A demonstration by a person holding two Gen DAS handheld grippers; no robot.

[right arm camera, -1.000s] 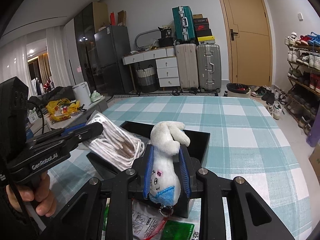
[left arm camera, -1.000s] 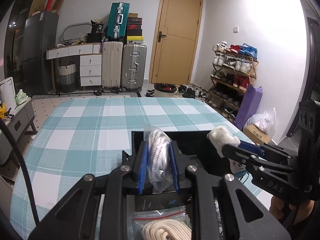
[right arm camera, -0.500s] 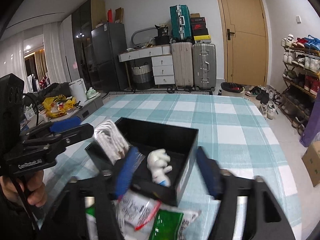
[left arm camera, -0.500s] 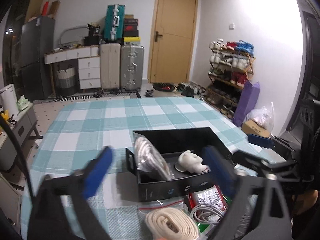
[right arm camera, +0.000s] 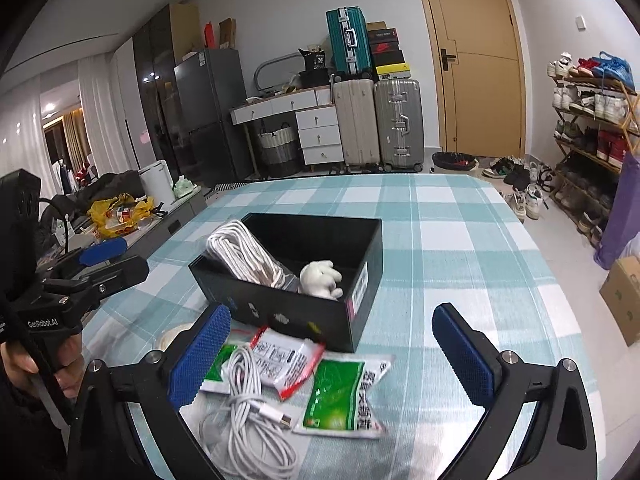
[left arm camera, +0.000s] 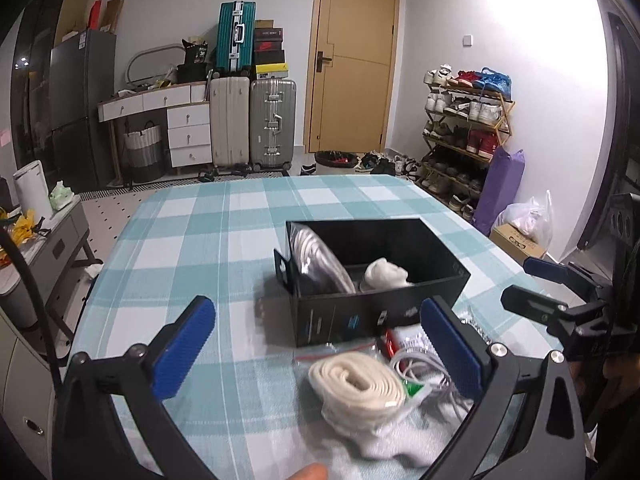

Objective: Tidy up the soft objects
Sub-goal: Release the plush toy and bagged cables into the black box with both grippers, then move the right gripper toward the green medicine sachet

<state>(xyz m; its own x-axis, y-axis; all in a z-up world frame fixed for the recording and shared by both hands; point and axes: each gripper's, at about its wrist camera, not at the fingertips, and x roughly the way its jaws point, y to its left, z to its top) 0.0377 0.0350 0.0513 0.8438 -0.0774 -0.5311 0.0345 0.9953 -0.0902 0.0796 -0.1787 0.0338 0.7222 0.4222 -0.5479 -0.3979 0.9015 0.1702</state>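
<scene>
— Two things have just gone into the black box: the bagged coil of white cord is leaning against its left wall, and the little white plush toy is lying on the bottom beside it.

— So both grippers let go?

— Yes. A second ago the left gripper was pinching the bagged cord and the right gripper was squeezing the plush over the box. Their jaws have just been opening, and now both stand wide with nothing between the blue pads; each has pulled back toward the near edge of the table.

— Is that the job done, then?

— I'd say not. Plenty still sits on the checked cloth between the box and the near edge: a rolled cream strap in a clear bag, a loose white cable, a green packet and a red-and-white sachet. With both grippers free, my guess is the strap or the cable goes in next.

— Room left in the box?

— The right half looks empty from here, so it should take more.
</scene>
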